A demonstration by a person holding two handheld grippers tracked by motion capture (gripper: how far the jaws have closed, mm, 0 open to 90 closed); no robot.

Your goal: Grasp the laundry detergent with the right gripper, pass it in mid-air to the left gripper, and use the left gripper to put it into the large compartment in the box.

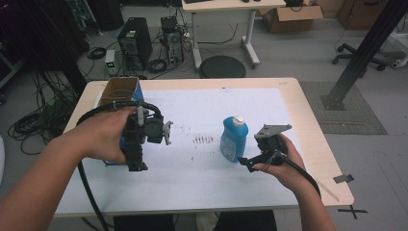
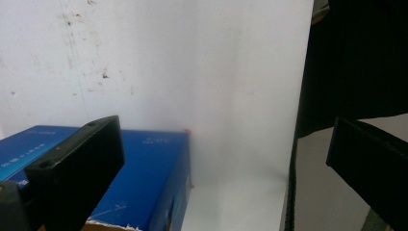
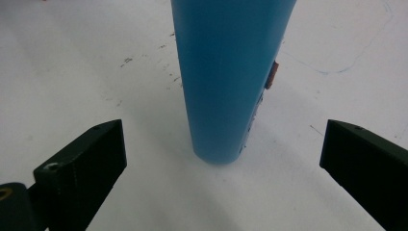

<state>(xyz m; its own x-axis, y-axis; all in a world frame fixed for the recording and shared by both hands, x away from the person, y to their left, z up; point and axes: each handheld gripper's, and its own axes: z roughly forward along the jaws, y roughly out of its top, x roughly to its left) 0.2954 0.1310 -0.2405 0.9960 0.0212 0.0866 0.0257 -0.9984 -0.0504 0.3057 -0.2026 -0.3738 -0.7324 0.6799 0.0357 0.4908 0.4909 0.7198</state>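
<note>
A blue bottle [image 1: 234, 138] with a white cap stands upright on the white sheet [image 1: 202, 106], right of centre. My right gripper [image 1: 246, 162] is low beside the bottle's near right side. In the right gripper view the bottle [image 3: 226, 72] rises just ahead of the gap, and the right gripper [image 3: 223, 132] is open with nothing between its jaws. My left gripper [image 1: 137, 166] is held above the sheet's left part and points toward the near edge. Open and holding nothing, the left gripper [image 2: 226, 139] has an open-topped blue box [image 2: 144, 168] by its left jaw.
The blue box [image 1: 126, 90] sits at the table's left side, partly behind the left hand. A faint dark smudge [image 1: 203, 139] marks the sheet's middle. On the floor beyond the table are computer towers [image 1: 134, 41], cables, a black stool [image 1: 222, 66] and another desk.
</note>
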